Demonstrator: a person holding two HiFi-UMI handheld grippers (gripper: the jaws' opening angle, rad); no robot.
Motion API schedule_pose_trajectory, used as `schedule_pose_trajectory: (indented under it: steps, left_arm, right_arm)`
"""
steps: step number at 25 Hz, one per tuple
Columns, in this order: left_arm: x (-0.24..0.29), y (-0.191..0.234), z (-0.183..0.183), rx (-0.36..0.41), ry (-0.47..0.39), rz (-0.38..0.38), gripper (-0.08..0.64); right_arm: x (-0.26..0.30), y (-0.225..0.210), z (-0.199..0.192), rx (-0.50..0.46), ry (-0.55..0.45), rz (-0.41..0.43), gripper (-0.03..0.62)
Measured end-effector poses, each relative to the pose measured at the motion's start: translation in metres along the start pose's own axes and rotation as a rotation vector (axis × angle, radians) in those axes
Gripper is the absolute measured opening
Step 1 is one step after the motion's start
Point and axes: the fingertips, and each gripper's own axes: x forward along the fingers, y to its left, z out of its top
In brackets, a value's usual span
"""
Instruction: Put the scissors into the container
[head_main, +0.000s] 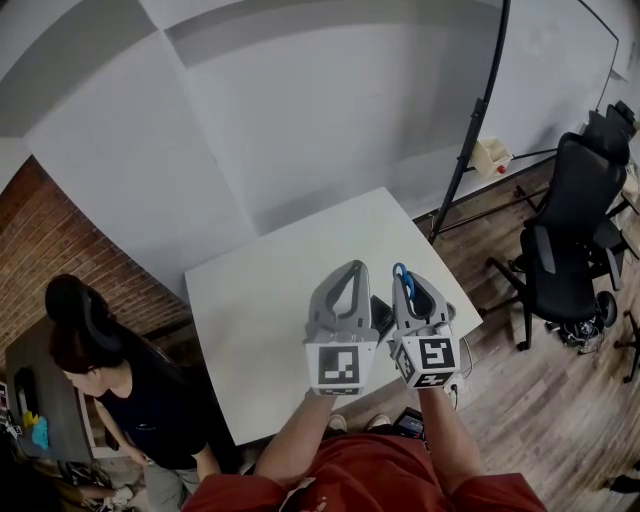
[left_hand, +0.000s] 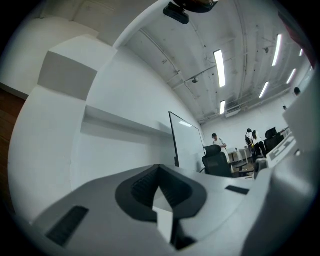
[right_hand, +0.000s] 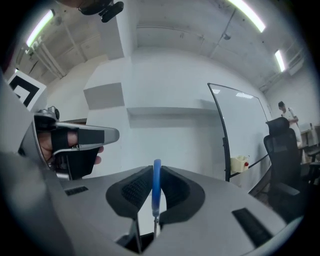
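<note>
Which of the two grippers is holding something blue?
The right gripper: it is shut on the blue handle of the scissors. The left gripper is shut too, but with nothing in it.

Blue-handled scissors (right_hand: 156, 190), upright, pinched in right hand-held gripper (right_hand: 156, 172)

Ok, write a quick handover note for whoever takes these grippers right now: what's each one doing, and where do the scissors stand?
Left gripper: fingers shut with nothing between them, held up over the white table.
Right gripper: fingers shut on the blue-handled scissors, held clear of the table.
Container: not clearly in view. A dark object on the table, mostly hidden between the grippers, may be it.
Done: scissors picked up.
Left: lower them into the container and release.
</note>
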Motion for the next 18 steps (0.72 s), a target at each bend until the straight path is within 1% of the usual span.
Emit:
schedule_pose_trajectory:
  steps: [5, 11, 18]
  left_arm:
    - [-0.003, 0.004, -0.003, -0.001, 0.005, 0.007, 0.011]
    - [-0.003, 0.005, -0.006, -0.008, 0.008, 0.007, 0.011]
    - [-0.003, 0.006, -0.013, -0.013, 0.022, 0.006, 0.011]
  right_arm:
    - [0.002, 0.004, -0.019, 0.007, 0.032, 0.011, 0.058]
    - [0.003, 0.002, -0.039, 0.075, 0.041, 0.019, 0.057]
    - [0.003, 0.004, -0.059, 0.09, 0.057, 0.022, 0.057]
